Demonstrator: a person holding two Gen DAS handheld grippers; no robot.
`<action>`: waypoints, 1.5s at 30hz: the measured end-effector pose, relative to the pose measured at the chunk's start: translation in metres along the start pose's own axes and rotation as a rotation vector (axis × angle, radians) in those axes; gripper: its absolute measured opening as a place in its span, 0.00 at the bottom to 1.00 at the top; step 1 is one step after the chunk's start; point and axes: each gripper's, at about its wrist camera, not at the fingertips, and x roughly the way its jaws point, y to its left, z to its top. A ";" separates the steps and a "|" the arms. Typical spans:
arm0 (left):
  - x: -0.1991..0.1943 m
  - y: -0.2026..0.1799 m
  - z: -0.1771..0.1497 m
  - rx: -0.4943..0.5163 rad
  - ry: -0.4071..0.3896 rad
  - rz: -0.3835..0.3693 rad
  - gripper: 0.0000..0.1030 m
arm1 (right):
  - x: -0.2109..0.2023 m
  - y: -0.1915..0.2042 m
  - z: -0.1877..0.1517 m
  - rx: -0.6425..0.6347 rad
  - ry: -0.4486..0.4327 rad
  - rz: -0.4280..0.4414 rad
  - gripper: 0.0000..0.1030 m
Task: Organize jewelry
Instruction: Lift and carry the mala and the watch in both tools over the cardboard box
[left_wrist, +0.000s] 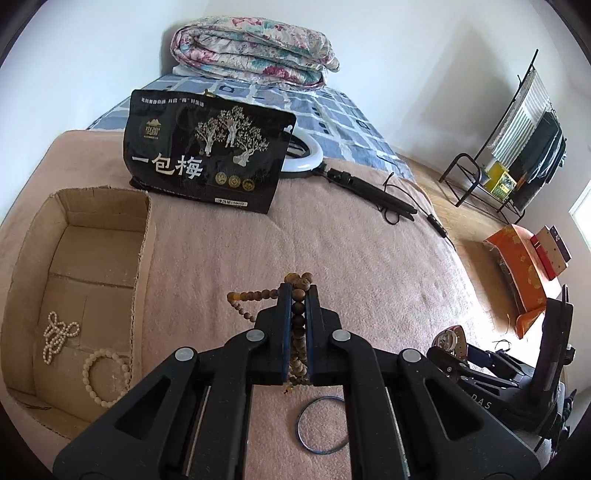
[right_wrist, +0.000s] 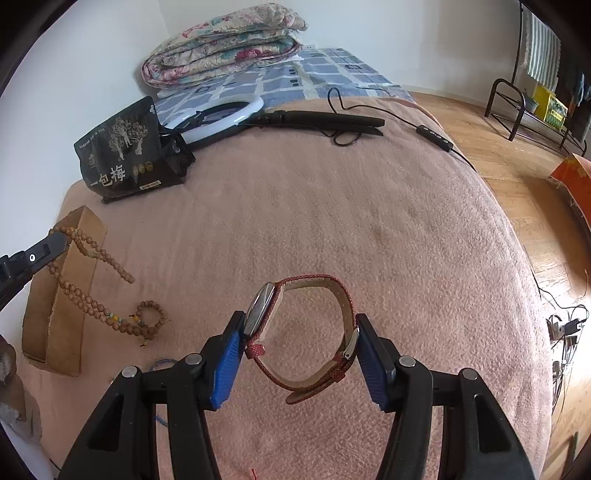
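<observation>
The left gripper (left_wrist: 298, 295) is clamped on the bead necklace (left_wrist: 298, 321) beside the cardboard box (left_wrist: 146, 236); the right gripper (right_wrist: 301, 343) grips the watch (right_wrist: 303, 332) above open blanket (right_wrist: 351, 221).

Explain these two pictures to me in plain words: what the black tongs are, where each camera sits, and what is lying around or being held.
No robot here: a person holds one pair of tongs in each hand, with a fisheye camera on each looking along its fingers. In the left-hand view, the left tongs are shut on a wooden bead strand. Left of them is a cardboard box holding a pearl necklace and a pale bead bracelet; a blue bangle lies on the pink blanket. In the right-hand view, the right tongs grip a red-strapped wristwatch. A black snack bag and a ring light lie farther back.
</observation>
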 end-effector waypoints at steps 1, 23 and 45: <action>-0.007 -0.001 0.002 0.005 -0.008 -0.004 0.04 | -0.004 0.001 0.000 -0.003 -0.006 0.003 0.58; -0.123 0.071 0.058 -0.035 -0.190 -0.021 0.04 | -0.070 0.089 0.001 -0.142 -0.118 0.108 0.58; -0.132 0.181 0.092 -0.071 -0.217 0.097 0.04 | -0.059 0.250 -0.005 -0.316 -0.127 0.262 0.58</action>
